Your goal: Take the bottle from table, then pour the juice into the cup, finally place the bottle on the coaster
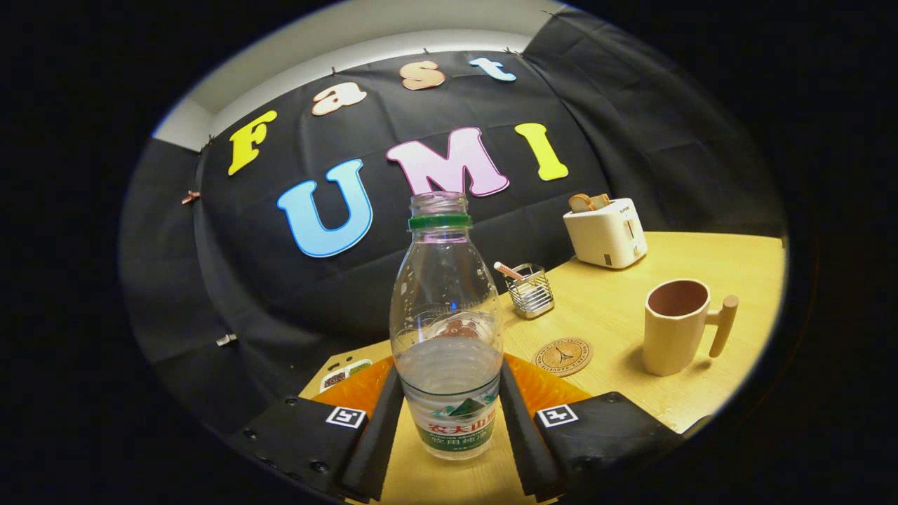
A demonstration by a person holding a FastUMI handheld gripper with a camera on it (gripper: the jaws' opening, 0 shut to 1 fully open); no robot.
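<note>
The pale wooden table (701, 266) stood against the booth's black cloth wall. Your gripper (449, 421) had the bottle (446, 330) between its two fingers (375, 438), both pads pressed to its lower sides, so it was clamped on the bottle, which stood upright, uncapped and roughly half full. Beyond the fingers, to the right, lay the coaster (563, 356), with the cup (675, 326) just past it. Farther back stood a wire holder (531, 291) and a toaster (607, 231).
</note>
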